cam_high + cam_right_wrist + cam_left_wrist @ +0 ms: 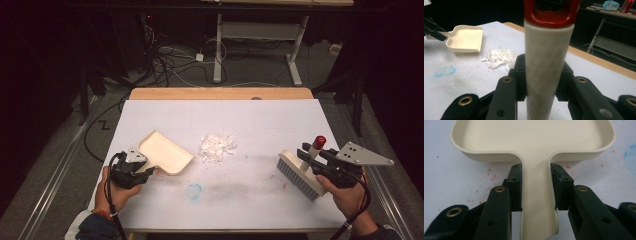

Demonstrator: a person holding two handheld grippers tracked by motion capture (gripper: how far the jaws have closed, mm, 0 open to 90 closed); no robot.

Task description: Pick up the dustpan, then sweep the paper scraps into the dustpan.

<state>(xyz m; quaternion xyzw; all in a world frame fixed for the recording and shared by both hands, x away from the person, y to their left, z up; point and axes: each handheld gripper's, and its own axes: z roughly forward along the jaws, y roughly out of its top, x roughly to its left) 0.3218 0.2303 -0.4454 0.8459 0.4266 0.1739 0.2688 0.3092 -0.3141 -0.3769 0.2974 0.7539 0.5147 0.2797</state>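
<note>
A cream dustpan lies left of centre on the white tabletop, its mouth facing the far left. My left gripper is shut on the dustpan's flat handle, one pad on each side. A pile of white paper shreds sits mid-table, right of the pan. At the right, my right gripper is shut on the white handle of a hand brush, whose end is red. Its bristles rest on the table. The right gripper view also has the dustpan and shreds.
A blue smudge and faint red specks mark the tabletop near the front. A wooden edge runs along the far side. Beyond it stand a desk frame and floor cables.
</note>
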